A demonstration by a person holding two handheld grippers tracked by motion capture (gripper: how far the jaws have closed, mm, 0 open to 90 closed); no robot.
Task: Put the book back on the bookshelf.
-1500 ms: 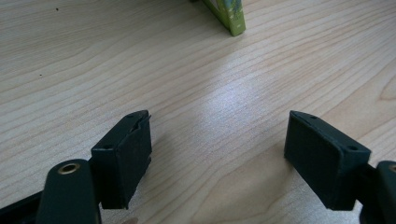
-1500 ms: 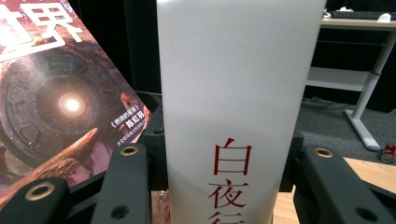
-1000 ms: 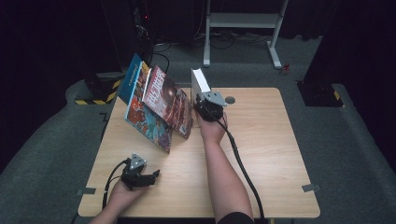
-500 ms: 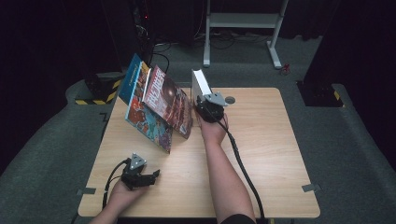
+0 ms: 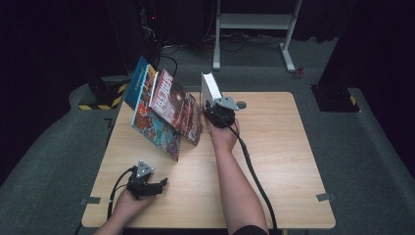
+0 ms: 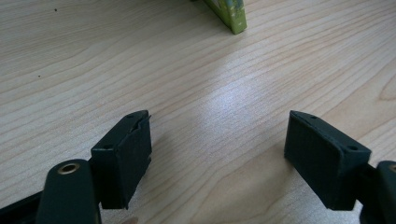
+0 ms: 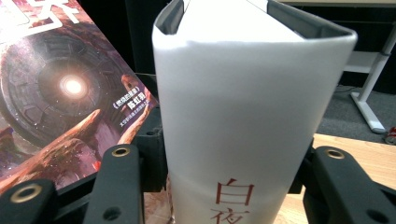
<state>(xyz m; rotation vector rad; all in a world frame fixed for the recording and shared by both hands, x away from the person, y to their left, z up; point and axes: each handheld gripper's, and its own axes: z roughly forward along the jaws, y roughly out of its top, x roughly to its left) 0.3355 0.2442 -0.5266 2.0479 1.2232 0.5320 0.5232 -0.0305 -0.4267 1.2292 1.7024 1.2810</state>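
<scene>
Right claw (image 5: 211, 104) clamps the white book (image 5: 209, 88) by its spine, upright at desk (image 5: 274, 147) far-center; stiff but prob. slick jacket, so grip low; left claw (image 6: 217, 156) wide, empty.

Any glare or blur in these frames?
Left gripper view: soft glare patch on the table, jaws sharp. Right gripper view: white book bright and close, slightly soft; red book clearer. High view: table lit, surroundings dark.
</scene>
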